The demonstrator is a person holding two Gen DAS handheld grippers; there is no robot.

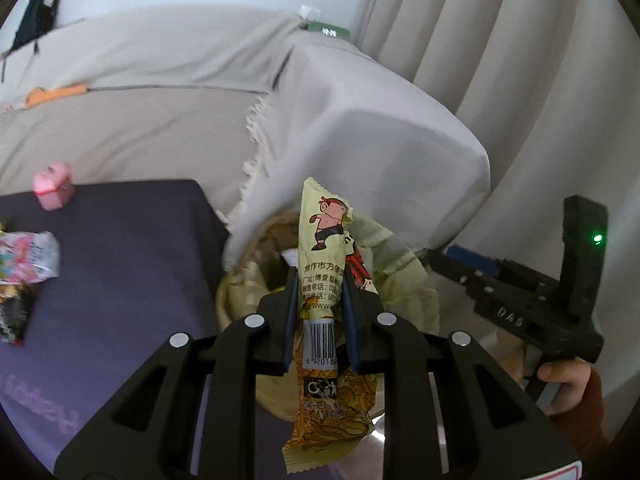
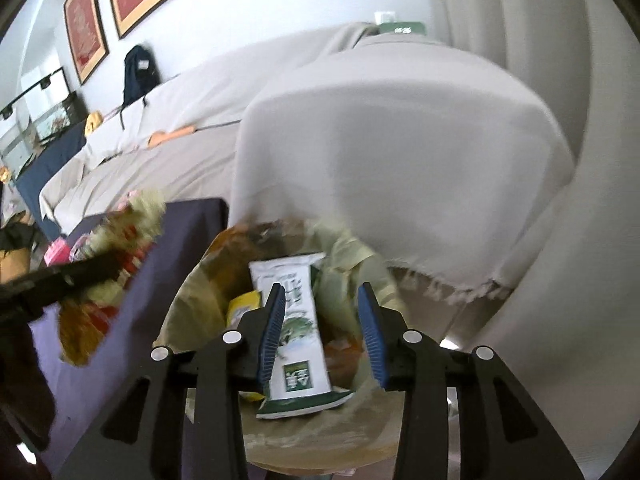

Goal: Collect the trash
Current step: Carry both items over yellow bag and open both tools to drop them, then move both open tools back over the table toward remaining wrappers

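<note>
My left gripper is shut on a yellow snack wrapper with a cartoon figure and a barcode, held upright above a woven trash basket lined with a pale green bag. My right gripper is open over the same basket. A white and green wrapper lies between its jaws, loose, on top of other trash in the basket. The left gripper with the yellow wrapper shows blurred at the left of the right wrist view. The right gripper body shows at the right of the left wrist view.
A dark purple table stands left of the basket, with a pink and white wrapper, a dark wrapper and a pink small object. A sofa under a grey cover stands behind. Curtains hang at right.
</note>
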